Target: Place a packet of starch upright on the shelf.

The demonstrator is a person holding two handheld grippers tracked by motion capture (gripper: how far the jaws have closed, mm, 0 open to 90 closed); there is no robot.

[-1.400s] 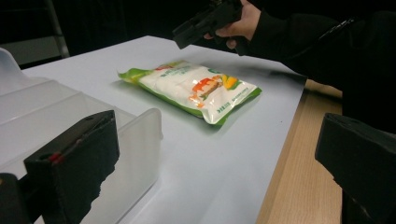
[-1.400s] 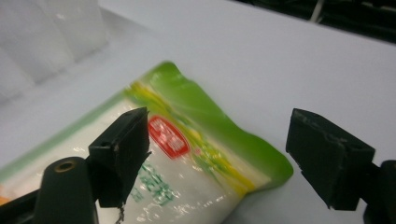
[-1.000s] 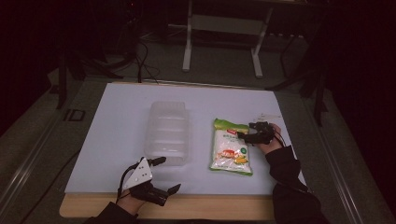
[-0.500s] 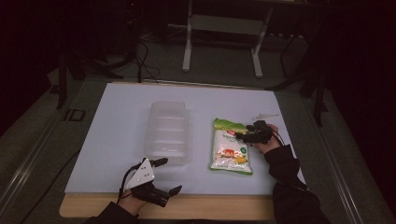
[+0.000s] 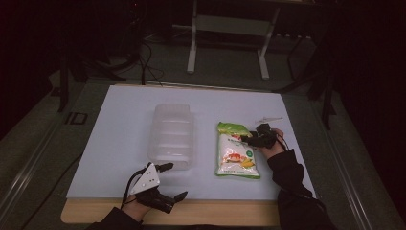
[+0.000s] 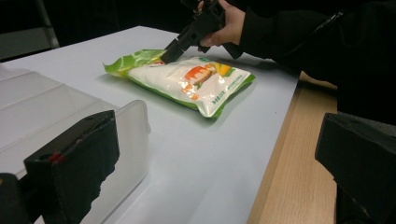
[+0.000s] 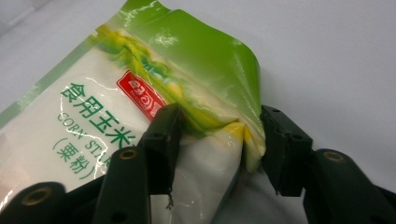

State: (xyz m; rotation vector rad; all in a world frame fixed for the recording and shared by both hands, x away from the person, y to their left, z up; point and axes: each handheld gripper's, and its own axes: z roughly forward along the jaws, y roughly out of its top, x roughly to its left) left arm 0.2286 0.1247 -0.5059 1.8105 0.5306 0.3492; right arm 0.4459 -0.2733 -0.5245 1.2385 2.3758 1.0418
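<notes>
Two tools are in our hands. We see a big white sheet on the wooden surface point(image 5: 225, 213), smooth and flat, and the room around it is dark with a grey floor. A clear plastic box point(image 5: 173, 136) with rounded corners lies upside down on the sheet. Beside it lies a shiny, crinkly bag of corn starch point(image 5: 235, 153), green and white. Our right tool point(image 5: 252, 139) pinches the bag's top corner and puckers it. Our left tool point(image 5: 170, 182) is spread wide and holds nothing, near the box's end.
</notes>
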